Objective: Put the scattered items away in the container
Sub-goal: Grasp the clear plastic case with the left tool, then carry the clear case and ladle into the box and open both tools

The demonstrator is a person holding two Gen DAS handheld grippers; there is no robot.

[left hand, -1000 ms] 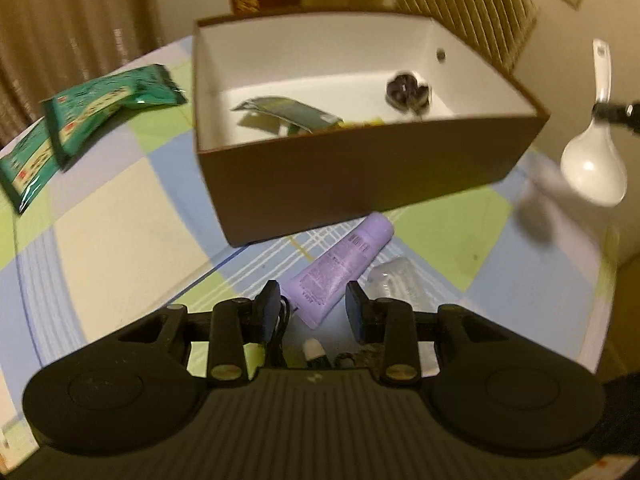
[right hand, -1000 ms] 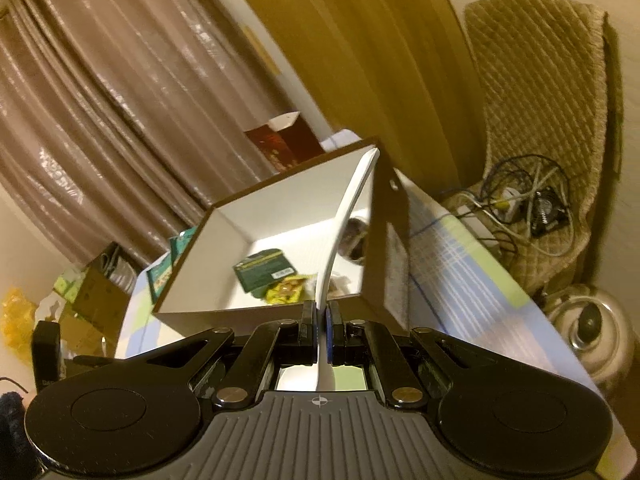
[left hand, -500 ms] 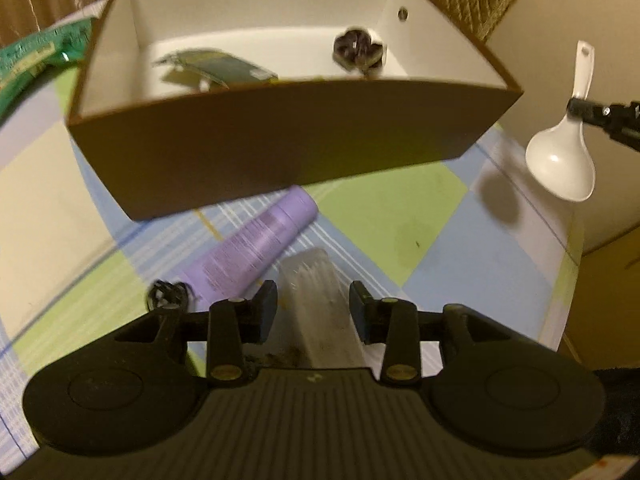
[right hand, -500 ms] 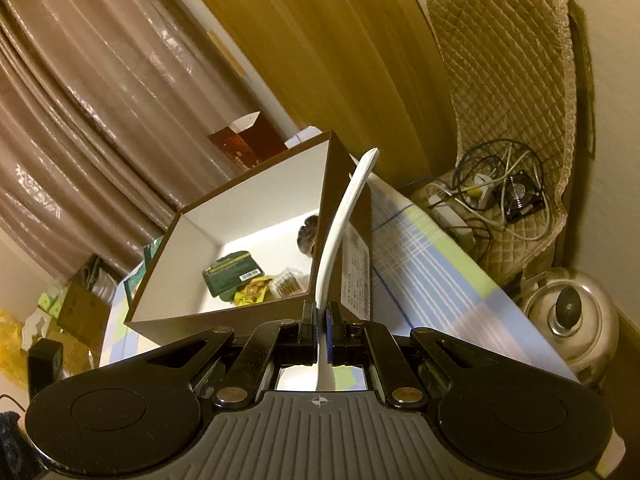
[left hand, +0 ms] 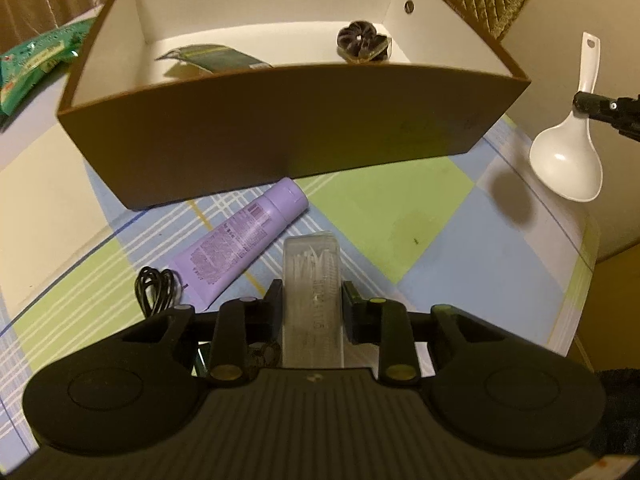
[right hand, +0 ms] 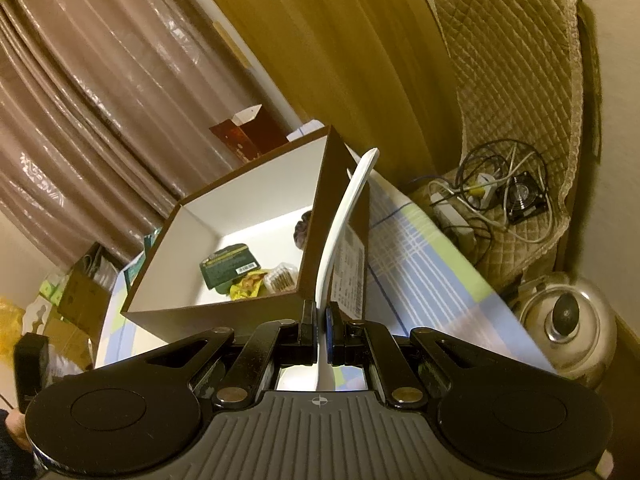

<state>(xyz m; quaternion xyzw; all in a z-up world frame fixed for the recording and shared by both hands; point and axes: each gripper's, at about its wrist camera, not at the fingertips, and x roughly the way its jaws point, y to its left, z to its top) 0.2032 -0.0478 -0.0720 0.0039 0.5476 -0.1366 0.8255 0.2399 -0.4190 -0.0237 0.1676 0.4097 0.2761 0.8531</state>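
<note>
**Tabletop holdings, placed relative to the brown box**

- Brown box (left hand: pixel 280 136): open-topped, white inside, on the checked tabletop (left hand: pixel 400 208). Contents: dark green packet (left hand: pixel 216 58), dark scrunchie (left hand: pixel 362 42), yellow snack packets (right hand: pixel 250 286).
- Purple tube (left hand: pixel 240 244): flat on the tabletop just in front of the box, cap toward it.
- Clear plastic case (left hand: pixel 312 280): in front of the box, beside the tube, between the fingers of the left tool (left hand: pixel 311 300). Jaws have just been closing; the left pad meets the case, a slight gap shows on the right.
- Black coiled cord (left hand: pixel 156 286): beside the tube's crimped end.
- White spoon (left hand: pixel 568 160): in the air right of the box, its handle clamped in the fully closed right tool (right hand: pixel 322 332).
- Green packets (left hand: pixel 36 60): left of the box.
</note>
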